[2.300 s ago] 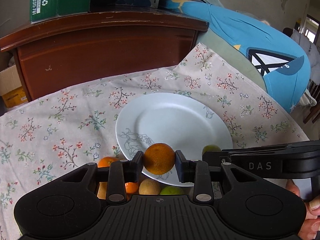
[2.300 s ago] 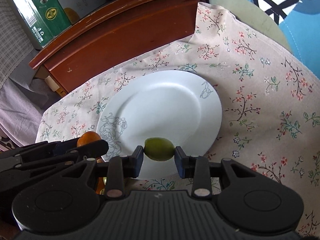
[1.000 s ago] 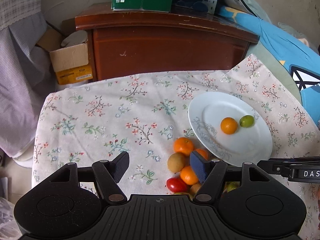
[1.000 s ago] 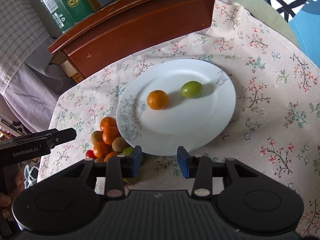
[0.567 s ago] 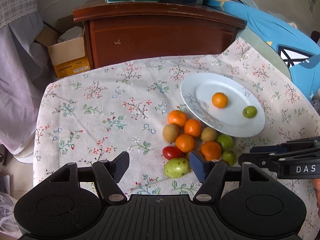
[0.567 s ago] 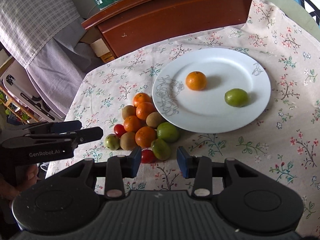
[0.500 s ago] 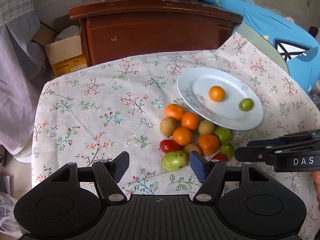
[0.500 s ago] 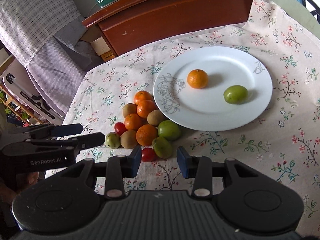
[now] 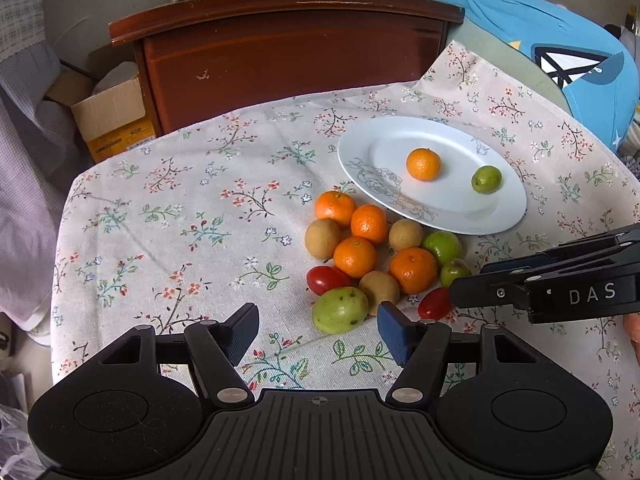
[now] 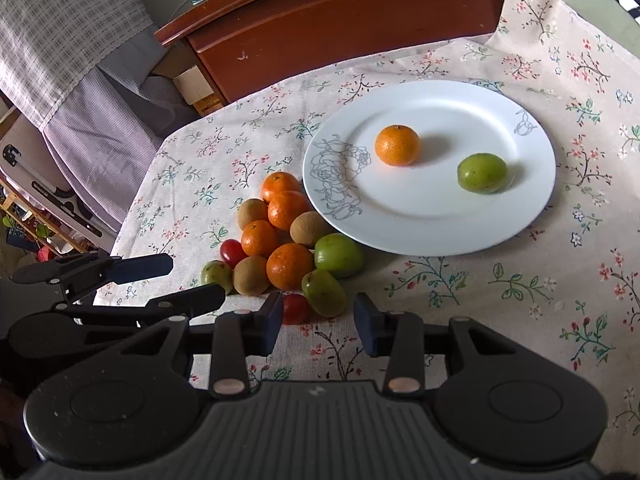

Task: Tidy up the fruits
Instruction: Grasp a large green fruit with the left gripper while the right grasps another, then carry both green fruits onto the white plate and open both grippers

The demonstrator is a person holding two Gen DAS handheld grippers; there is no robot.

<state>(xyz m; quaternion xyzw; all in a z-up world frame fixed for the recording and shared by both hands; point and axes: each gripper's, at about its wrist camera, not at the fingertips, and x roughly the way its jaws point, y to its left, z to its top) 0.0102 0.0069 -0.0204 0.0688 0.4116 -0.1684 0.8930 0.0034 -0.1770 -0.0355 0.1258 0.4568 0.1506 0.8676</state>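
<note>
1. The left gripper no longer clamps the orange; its jaws stand wide apart, and the orange lies on the white plate far ahead of them.
2. The right gripper no longer holds the green fruit; its jaws are parted, and the fruit rests on the plate ahead and to its right, apart from the orange.
3. Both grippers are now pulled back from the plate, and the fruit pile on the cloth lies just ahead of their fingertips.
</note>
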